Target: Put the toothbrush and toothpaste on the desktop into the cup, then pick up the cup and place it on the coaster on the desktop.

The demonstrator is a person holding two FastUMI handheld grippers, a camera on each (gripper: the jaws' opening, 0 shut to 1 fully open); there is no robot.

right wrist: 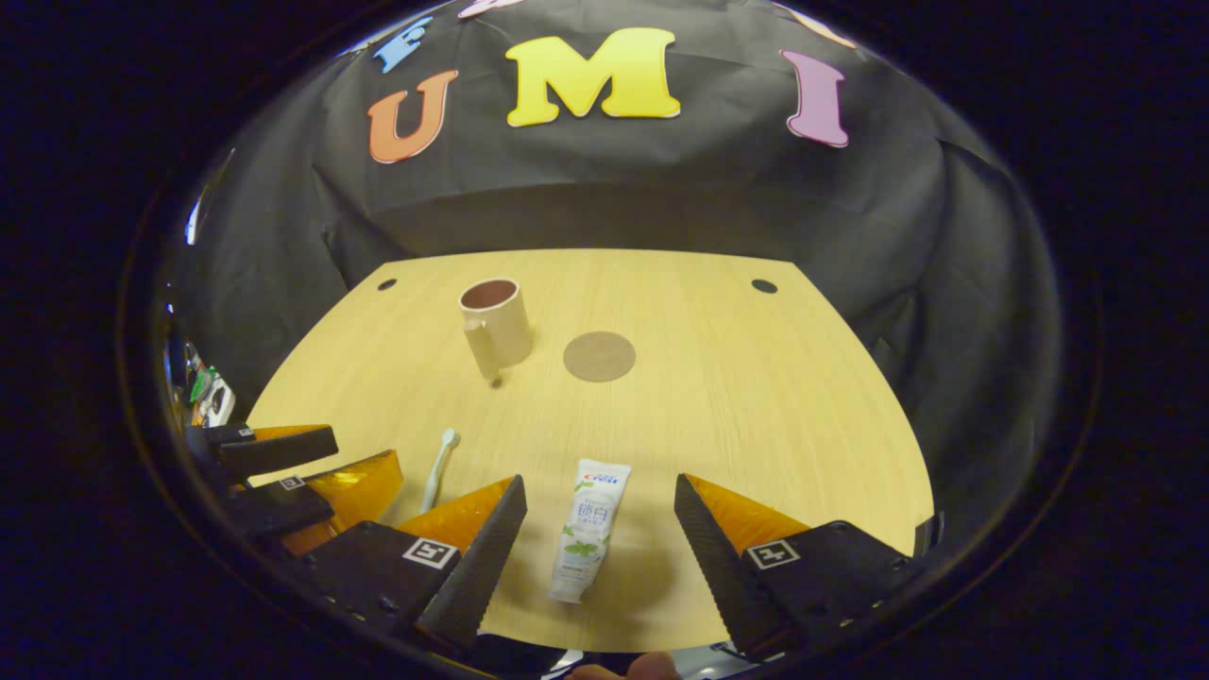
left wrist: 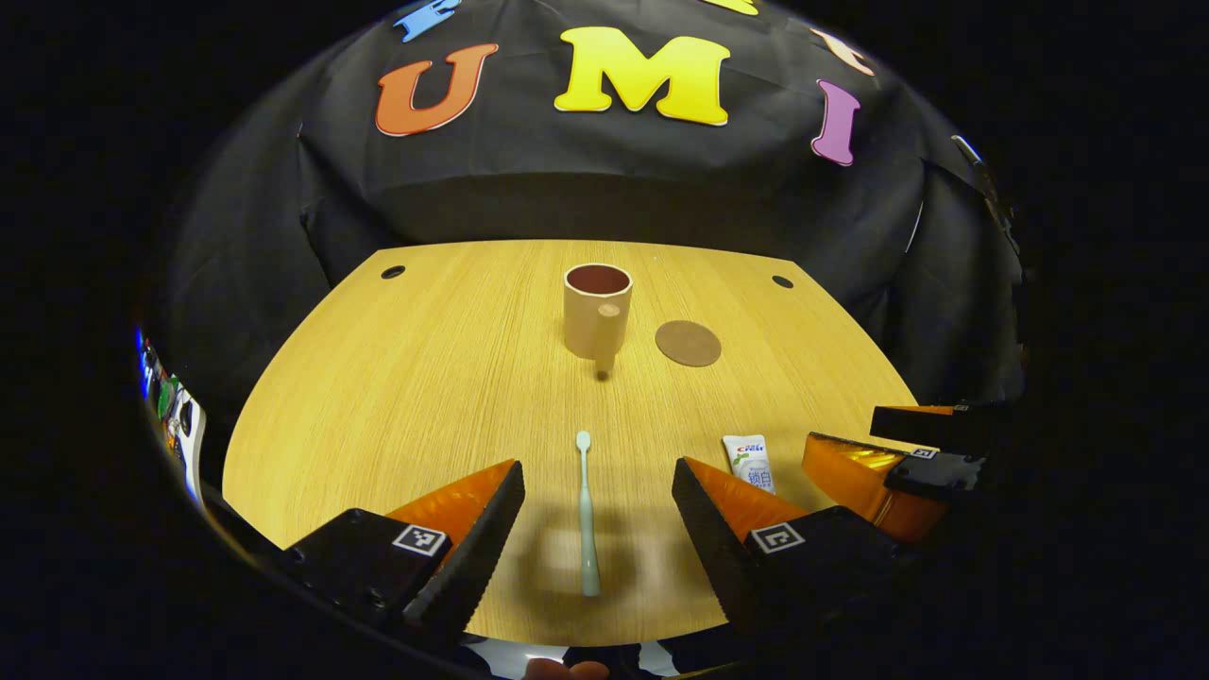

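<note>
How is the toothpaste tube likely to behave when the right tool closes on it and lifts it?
The toothpaste tube lies flat between the open right tool, so it probably won't roll. It looks like a soft plastic tube, so it may dent or flex under the fingers. Its glossy skin could be a little slippery, and it seems small and likely light.

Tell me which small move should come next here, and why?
Probably lower the left hand-held gripper and close it on the toothbrush. Its fingers are open on both sides of the toothbrush, which lies flat on the desktop, and the cup looks empty.
</note>
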